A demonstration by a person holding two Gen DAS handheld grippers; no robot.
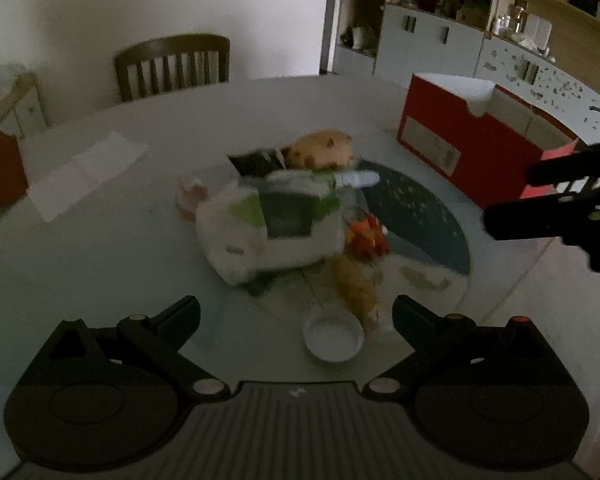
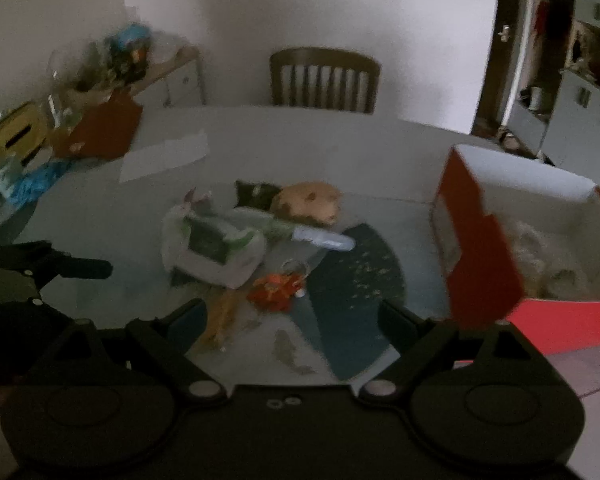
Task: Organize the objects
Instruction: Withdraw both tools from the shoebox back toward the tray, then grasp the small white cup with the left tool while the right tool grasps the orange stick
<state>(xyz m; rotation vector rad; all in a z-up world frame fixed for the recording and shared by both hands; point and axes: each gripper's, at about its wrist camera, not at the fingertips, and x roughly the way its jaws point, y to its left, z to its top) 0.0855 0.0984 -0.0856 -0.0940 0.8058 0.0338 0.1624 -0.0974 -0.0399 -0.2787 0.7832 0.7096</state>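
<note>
Two open tools hang over a cluttered worktop (image 1: 100,264).

Both the left tool (image 1: 296,316) and the right tool (image 2: 292,318) stand with jaws spread wide and hold nothing. A pile (image 1: 272,228) of toys and packets lies ahead of them at mid-worktop; a white dish (image 1: 333,339) sits between the left tool's fingers, untouched. A red box (image 2: 484,256) stands open to the right.

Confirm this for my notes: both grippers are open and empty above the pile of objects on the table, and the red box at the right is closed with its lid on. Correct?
Not quite. The red box is open, with no lid on it: the right wrist view looks straight into its white interior. The rest holds: the left gripper and right gripper are open and empty above the pile on the table.
</note>
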